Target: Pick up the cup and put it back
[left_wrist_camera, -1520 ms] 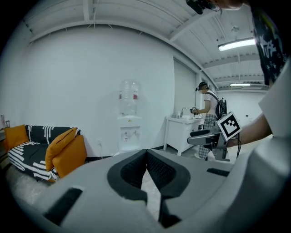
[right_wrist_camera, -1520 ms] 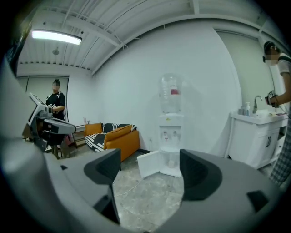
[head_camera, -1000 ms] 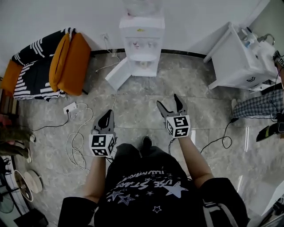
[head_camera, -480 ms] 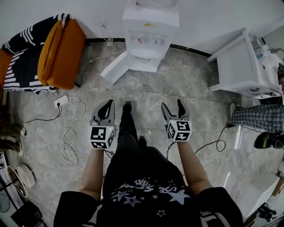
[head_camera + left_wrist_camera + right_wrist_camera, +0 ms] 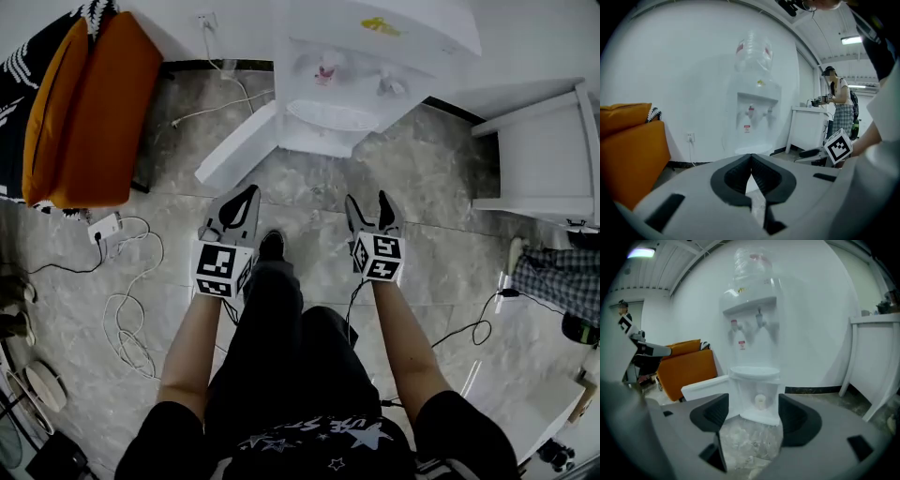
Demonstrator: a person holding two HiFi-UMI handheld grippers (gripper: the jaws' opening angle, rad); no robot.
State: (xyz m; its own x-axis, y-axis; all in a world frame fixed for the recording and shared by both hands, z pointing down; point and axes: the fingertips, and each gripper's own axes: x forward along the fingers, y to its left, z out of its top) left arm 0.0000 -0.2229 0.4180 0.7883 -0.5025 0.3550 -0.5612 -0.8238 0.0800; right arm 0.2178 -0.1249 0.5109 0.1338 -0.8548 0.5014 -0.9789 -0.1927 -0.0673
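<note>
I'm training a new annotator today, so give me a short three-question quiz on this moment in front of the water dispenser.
1. True or false: the jaws of the grey, black-padded left gripper are together with nothing between them.
2. Where is the small pale cup?
A) on the floor tiles
B) inside the lower compartment of the white water dispenser
C) on the orange cushion
3. Fill in: the dispenser's white lower door stands ___.

Key
1. True.
2. B.
3. Open, swung out to the side.
</note>
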